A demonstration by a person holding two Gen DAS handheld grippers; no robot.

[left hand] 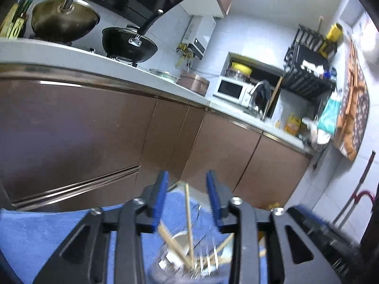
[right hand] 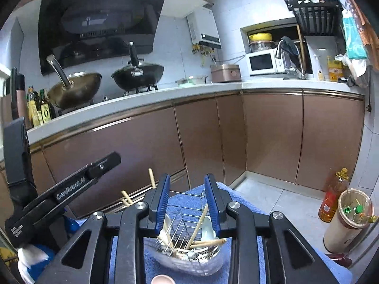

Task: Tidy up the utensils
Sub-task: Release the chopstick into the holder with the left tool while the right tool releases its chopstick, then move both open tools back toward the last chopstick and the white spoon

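Blue terry cloth (right hand: 236,194) covers the surface where a wire utensil basket (right hand: 187,241) sits, holding wooden chopsticks (right hand: 199,222) (about five sticks, hard to count) and what look like two white spoons (right hand: 207,224). Both the left gripper (left hand: 187,198) and right gripper (right hand: 187,201) hover above it, jaws apart, holding nothing. This looks like the picking stage; next, one gripper must descend and pinch a single chopstick without snagging the wires.
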